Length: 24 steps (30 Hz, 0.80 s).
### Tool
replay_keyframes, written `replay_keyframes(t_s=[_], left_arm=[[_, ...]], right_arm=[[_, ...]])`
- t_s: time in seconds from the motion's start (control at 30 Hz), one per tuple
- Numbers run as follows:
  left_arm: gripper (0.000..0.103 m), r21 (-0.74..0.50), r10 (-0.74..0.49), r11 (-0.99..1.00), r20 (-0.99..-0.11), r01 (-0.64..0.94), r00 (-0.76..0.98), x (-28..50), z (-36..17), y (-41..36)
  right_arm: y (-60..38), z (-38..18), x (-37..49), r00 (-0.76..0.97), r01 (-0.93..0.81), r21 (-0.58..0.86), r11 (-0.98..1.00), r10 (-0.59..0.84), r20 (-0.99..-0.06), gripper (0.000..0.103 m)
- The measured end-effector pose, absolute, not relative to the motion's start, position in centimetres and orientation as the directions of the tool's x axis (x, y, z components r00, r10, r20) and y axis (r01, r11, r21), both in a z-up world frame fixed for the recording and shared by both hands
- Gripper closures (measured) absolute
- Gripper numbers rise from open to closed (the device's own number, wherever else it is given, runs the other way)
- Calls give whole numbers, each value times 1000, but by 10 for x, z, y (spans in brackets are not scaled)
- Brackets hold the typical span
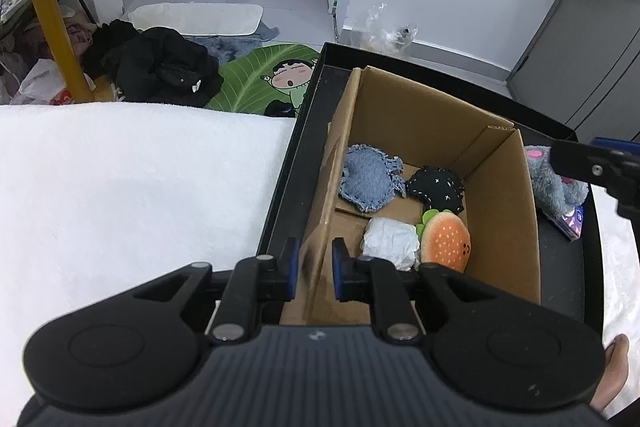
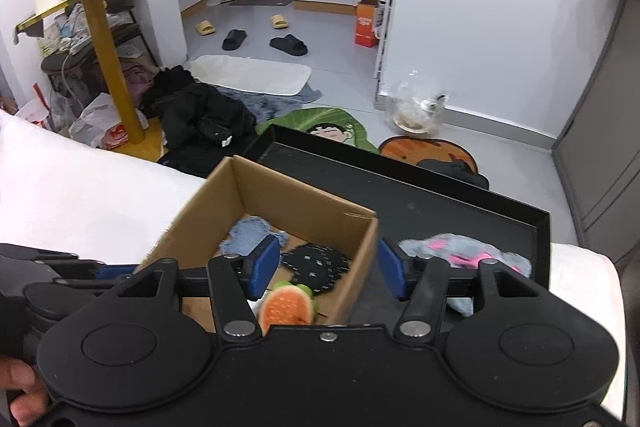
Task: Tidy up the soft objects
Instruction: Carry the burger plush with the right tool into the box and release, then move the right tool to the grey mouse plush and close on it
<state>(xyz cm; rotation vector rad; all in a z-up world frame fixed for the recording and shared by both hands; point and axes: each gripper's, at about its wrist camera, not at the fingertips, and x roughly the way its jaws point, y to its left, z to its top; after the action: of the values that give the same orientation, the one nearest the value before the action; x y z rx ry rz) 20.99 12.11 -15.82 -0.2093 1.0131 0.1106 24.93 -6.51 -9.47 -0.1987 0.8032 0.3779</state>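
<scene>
The left gripper (image 1: pixel 315 269) was clenched on the cardboard box's (image 1: pixel 500 227) near wall. The right gripper (image 2: pixel 326 273) hung released above the box; a burger toy (image 2: pixel 286 307) lay beneath it, a grey plush (image 2: pixel 460 251) beyond its right finger.

Two matching black handheld grippers, as I see them through their own cameras

My left gripper (image 1: pixel 315 265) has a ribbed dark grey body with a small silver emblem at its 12 o'clock edge, two matte black round discs at 9 and 3 o'clock, angled black link arms pinned with silver rivets, and blue pads on black fingers (image 1: pixel 289 259). My right gripper (image 2: pixel 327 273) is the same build: smooth black housing, one small screw at top centre, twin round discs, silver rivets on the links, and blue pads on its fingers (image 2: pixel 265 267). A bare hand (image 2: pixel 18 393) shows at 8 o'clock in the right view; its clothing I cannot make out.
</scene>
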Motion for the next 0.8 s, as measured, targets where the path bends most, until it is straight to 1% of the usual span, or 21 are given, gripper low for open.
replay_keyframes(t_s=[0.4,0.53,0.67,0.8], left_arm=[[85,-62,39,983,-846,-172,531,208,-154,112],[77,-39,57,986,-841,-165,539,208,-151,108],[74,-16,74,987,-837,-159,542,208,-149,103],[72,9,95,987,-833,-158,546,207,-148,98]], right_arm=[[-112,-103,247,642,-338,-17,941,217,-735,46],[-126,-105,247,648,-330,-6,944,222,-728,46],[-144,-108,246,654,-324,11,946,233,-720,44],[-156,-114,248,639,-328,20,944,238,-731,44]])
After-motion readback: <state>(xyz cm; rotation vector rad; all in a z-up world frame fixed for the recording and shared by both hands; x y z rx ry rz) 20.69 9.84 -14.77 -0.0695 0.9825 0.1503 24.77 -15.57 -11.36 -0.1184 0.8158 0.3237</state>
